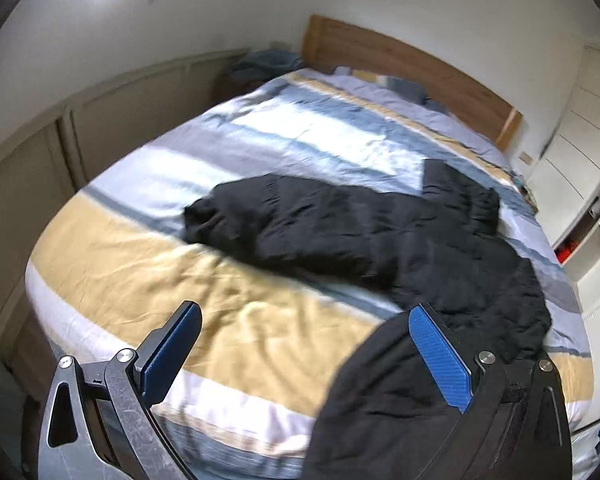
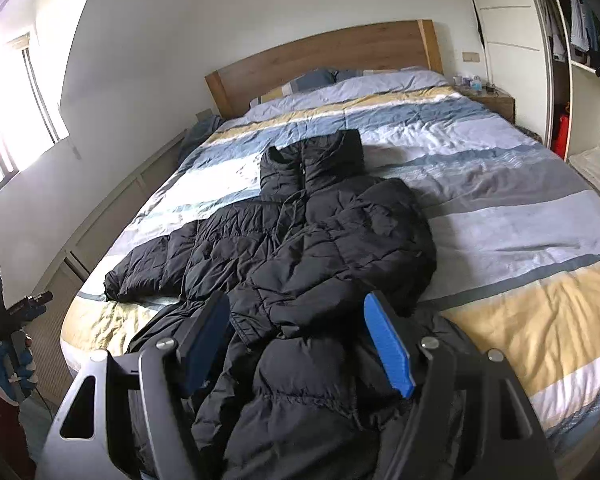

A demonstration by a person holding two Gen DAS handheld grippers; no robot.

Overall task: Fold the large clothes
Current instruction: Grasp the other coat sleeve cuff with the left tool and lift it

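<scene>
Black puffer jacket (image 2: 300, 248) lies spread on the bed (image 2: 520, 216), collar toward the headboard (image 2: 324, 52). My left gripper (image 1: 304, 360) and right gripper (image 2: 300, 344) both hover over the jacket's hem end, jaws spread, gripping nothing.

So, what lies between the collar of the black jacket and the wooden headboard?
Only striped bedding and pillows lie between the black jacket and the headboard; the right wrist view shows it.
</scene>
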